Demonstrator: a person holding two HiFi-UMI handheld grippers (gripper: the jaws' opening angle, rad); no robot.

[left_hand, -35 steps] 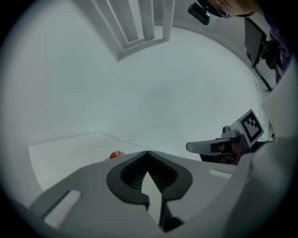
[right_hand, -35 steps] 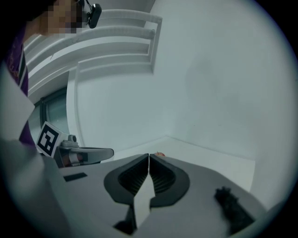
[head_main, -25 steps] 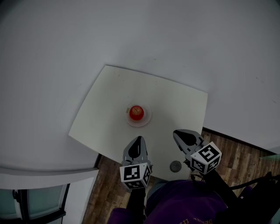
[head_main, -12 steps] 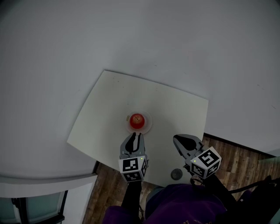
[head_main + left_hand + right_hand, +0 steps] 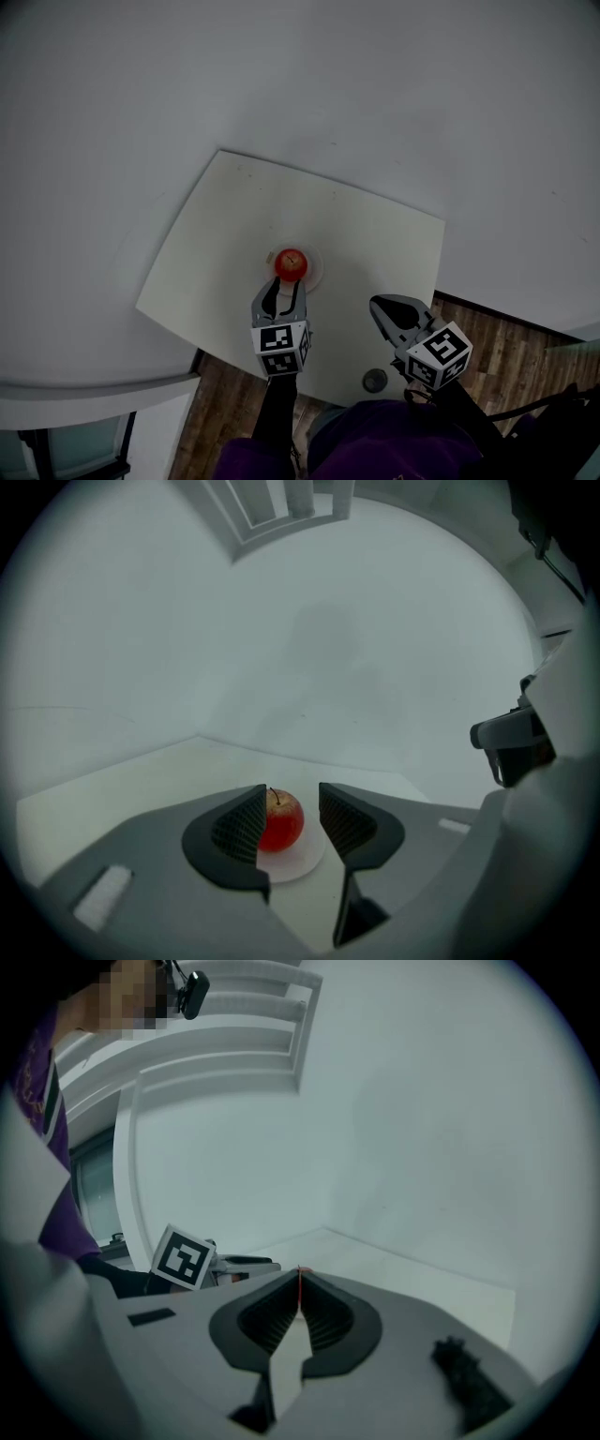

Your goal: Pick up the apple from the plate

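Note:
A red apple (image 5: 291,263) with a stem sits on a small white plate (image 5: 313,273) near the middle of the white table. My left gripper (image 5: 282,289) is just short of the apple on its near side, and its jaws are opening. In the left gripper view the apple (image 5: 285,820) shows in the gap just beyond the fingertips on the plate (image 5: 298,861), and the pads do not touch it. My right gripper (image 5: 384,312) hovers to the right over the table's near edge, shut and empty, its tips meeting (image 5: 300,1284).
A small dark round object (image 5: 375,380) lies on the table (image 5: 216,253) by its near edge, beside the right gripper. Wooden floor (image 5: 506,347) lies beyond that edge. A plain white wall stands close behind the table. The left gripper's marker cube (image 5: 183,1257) shows in the right gripper view.
My left gripper has moved forward and down to the apple, and its jaws have gone from shut to partly open. The right gripper has stayed in place.

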